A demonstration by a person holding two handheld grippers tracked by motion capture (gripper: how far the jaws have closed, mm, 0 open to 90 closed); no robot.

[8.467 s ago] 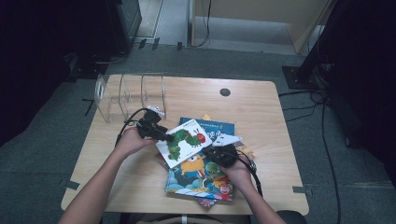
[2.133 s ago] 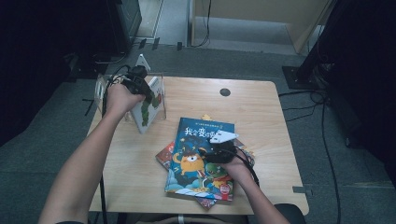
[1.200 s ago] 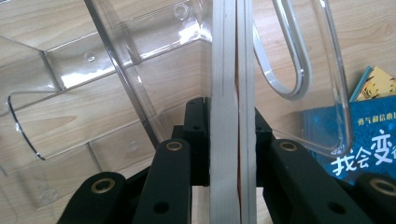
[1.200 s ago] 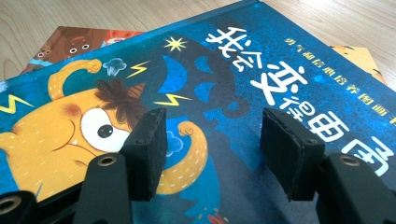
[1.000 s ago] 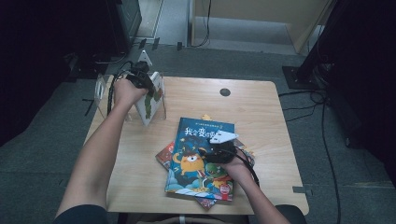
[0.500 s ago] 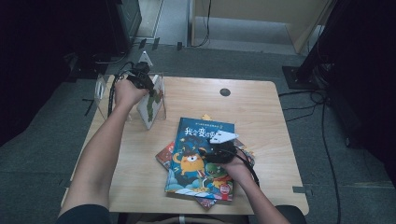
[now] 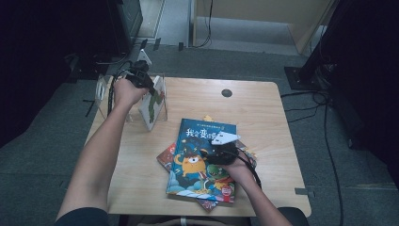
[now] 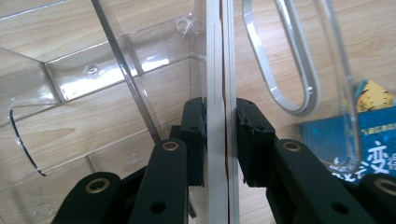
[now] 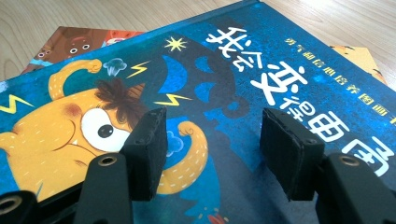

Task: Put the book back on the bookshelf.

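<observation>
the left gripper [image 8: 219, 140] is clamped on a thin book [image 7: 153, 101], standing it upright in the clear rack [image 7: 106, 94] at the table's far left, and should let go next, while the right gripper [image 9: 212, 154] rests open on the blue book [image 7: 202, 160].

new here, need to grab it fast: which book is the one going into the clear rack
Look to the table's far left corner, where the clear rack stands. The white book stands upright in it, clamped by the left gripper, while every other book lies flat in the pile.
</observation>
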